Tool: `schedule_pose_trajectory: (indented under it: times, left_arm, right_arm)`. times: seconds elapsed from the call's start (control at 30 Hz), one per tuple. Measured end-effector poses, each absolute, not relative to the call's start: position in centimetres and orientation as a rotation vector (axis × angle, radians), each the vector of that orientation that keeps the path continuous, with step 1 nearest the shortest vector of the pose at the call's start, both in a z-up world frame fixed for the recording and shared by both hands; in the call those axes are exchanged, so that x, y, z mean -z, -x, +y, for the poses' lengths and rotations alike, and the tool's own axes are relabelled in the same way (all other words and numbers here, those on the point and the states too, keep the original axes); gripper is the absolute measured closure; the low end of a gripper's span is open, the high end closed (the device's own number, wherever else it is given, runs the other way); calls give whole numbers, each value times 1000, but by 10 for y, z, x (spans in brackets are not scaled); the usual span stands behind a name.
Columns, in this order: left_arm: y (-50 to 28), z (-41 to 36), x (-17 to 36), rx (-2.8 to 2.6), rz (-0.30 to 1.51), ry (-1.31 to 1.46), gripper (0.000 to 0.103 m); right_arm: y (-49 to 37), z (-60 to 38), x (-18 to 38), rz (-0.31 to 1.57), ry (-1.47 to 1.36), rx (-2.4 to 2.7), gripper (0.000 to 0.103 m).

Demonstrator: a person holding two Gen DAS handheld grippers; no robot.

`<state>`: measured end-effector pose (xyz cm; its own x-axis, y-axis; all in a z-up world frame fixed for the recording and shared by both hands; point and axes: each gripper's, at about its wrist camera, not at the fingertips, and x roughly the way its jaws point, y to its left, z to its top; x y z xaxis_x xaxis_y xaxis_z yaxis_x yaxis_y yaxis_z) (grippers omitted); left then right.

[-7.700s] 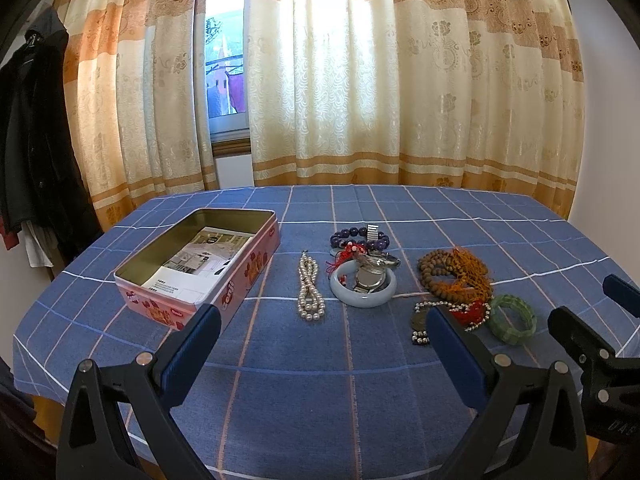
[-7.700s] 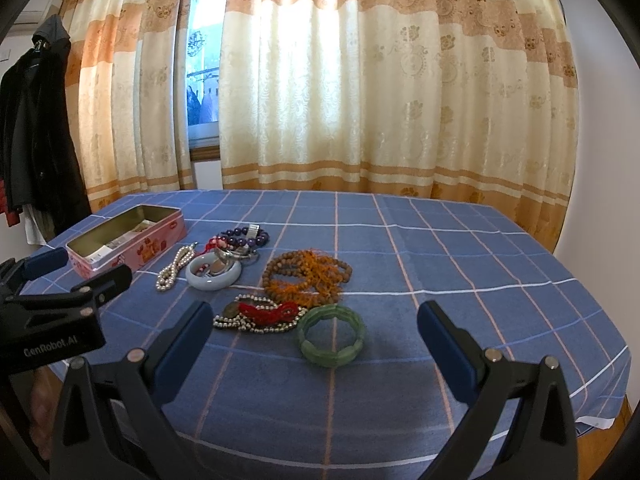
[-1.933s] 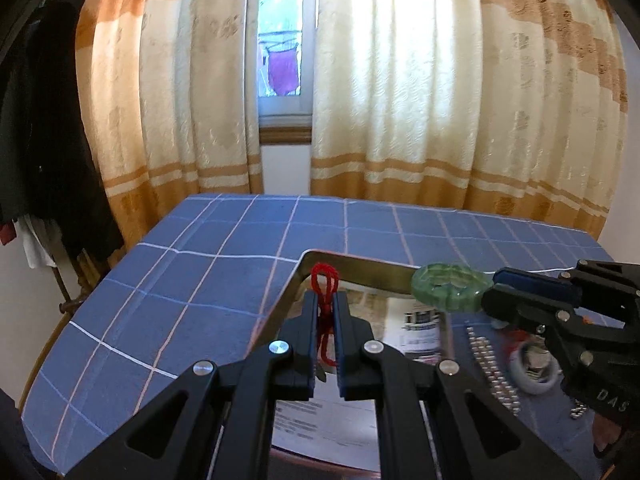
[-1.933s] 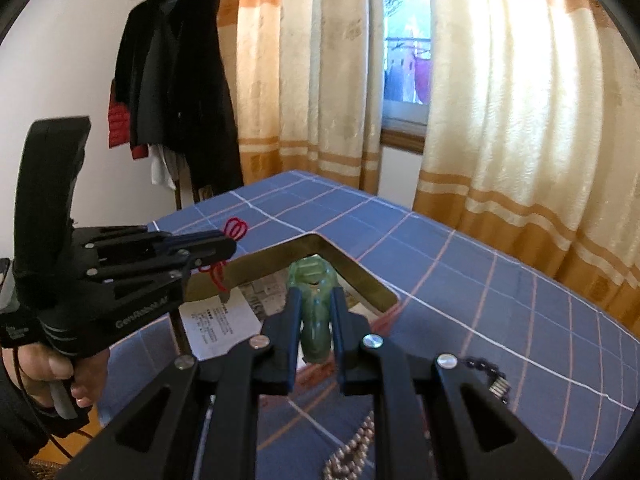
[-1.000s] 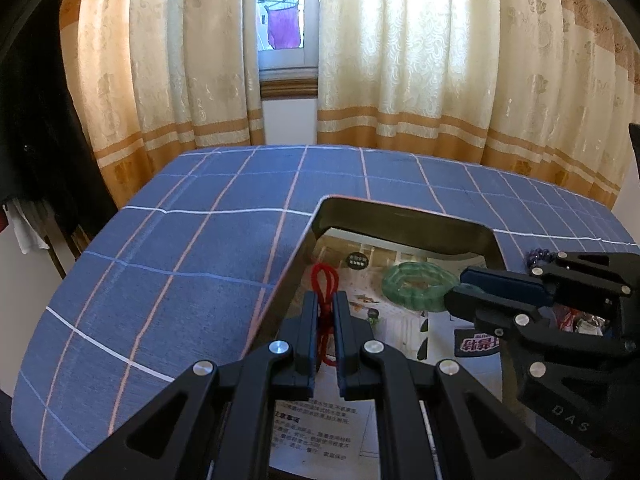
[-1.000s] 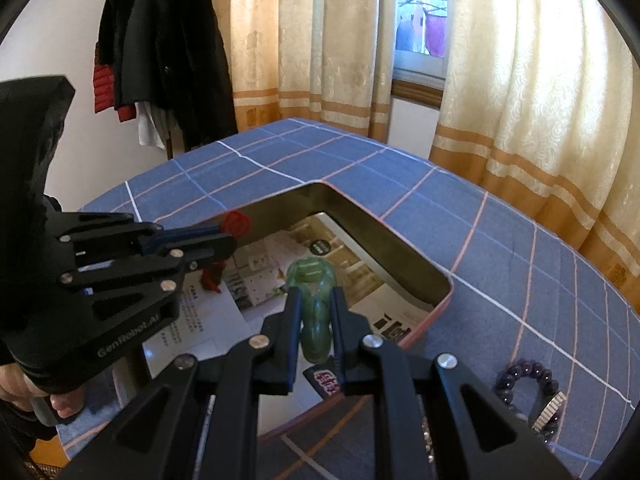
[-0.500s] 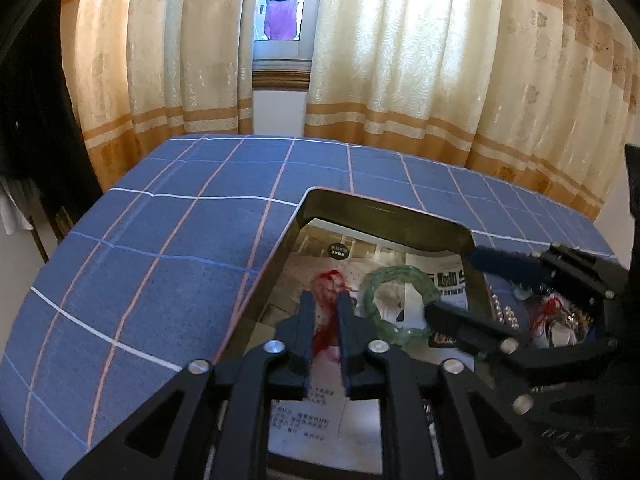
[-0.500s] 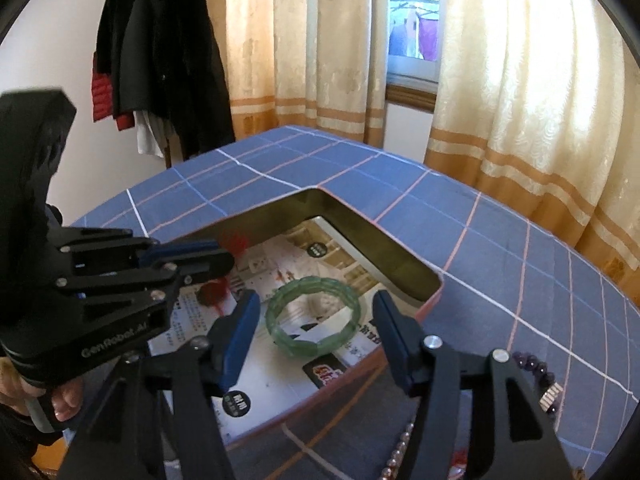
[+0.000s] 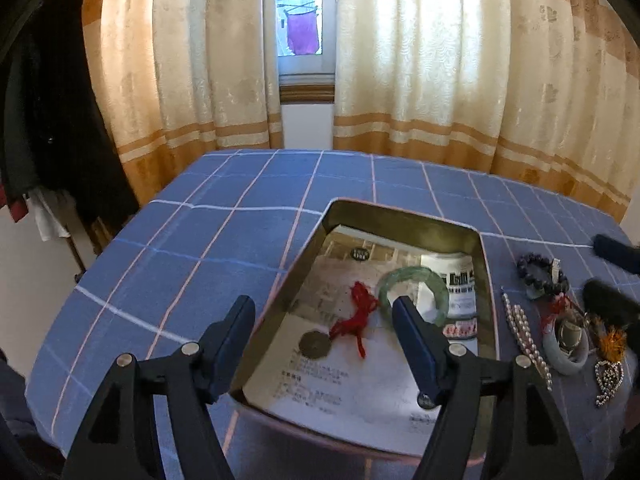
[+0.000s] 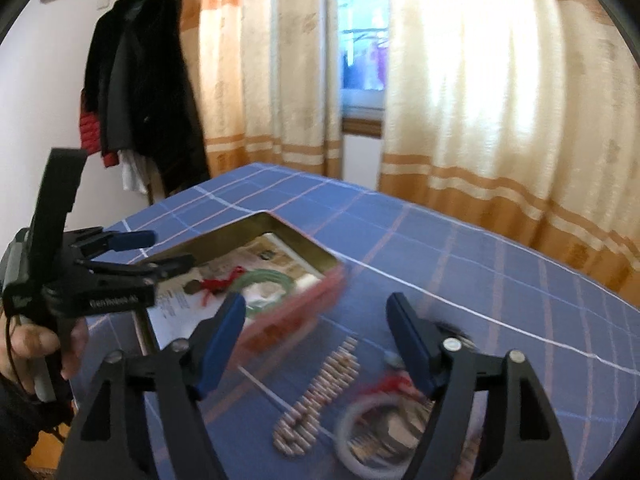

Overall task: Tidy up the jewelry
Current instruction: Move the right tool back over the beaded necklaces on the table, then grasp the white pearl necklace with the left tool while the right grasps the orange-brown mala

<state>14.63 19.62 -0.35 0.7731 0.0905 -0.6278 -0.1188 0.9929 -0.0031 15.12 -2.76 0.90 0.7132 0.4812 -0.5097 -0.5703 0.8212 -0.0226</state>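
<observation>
Already the tin (image 9: 404,216) on the blue checked tabletop (image 9: 200,248) has two pieces lying on its paper lining: a green bangle (image 9: 412,292) and, just beside it, a red cord with a coin pendant (image 9: 352,324). Both tools are empty. The left gripper (image 9: 324,320) hangs above the near end of the tin with its fingers spread wide, and the right gripper (image 10: 316,320) is just as wide open, over the cloth between the tin's pink side and the loose pieces. Those pieces are what remains to sort: a pearl strand (image 9: 524,332), a pale bangle (image 9: 566,356) with a watch or some other metal piece resting in it, a dark bead bracelet (image 9: 542,274) and a small beaded chain (image 9: 608,376) near the right edge. The right wrist view is smeared, so fine detail there is hard to read. My worry is the pearl strand; pinched at one end it would likely trail and could snag the tin's rim or drag the pale bangle along. The two tools also work close together over one small tin, so a hurried reach could knock them together or nudge the tin across the cloth.
</observation>
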Motion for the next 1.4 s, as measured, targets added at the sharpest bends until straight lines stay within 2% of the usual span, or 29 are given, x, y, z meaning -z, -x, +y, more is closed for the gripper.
schedule_pose_trajectory:
  times: [0.27,0.6,0.73,0.83,0.97,1.13,1.2,1.23,1.3,1.4]
  left_arm:
    - [-107,147,-1,8,619,39,32]
    - [-80,70,9,130,593,-62,32]
    - [-81,54,18,151,614,-86,32]
    - [-83,50,22,152,628,-88,32]
    - [-86,48,22,152,634,-91,32]
    - [-93,43,25,175,653,-97,32]
    - [-96,43,28,186,671,-86,32]
    - [-98,43,29,185,675,-85,32]
    - [-99,43,29,183,679,-81,32]
    - [-101,42,28,204,687,-56,32]
  right_arm:
    - [-109,-116,1,509,95,-447,27]
    - [-62,-153,42,591,98,-390,27]
    - [-63,-149,54,628,106,-423,45]
    - [-61,-143,60,642,131,-439,51]
    - [-66,-139,60,661,139,-448,51]
    - [-73,-131,63,707,179,-460,61]
    - [-76,-128,65,731,192,-481,81]
    - [-75,-128,65,728,195,-482,86]
    - [-73,-128,64,715,207,-480,91]
    - [-69,-132,55,661,185,-474,91]
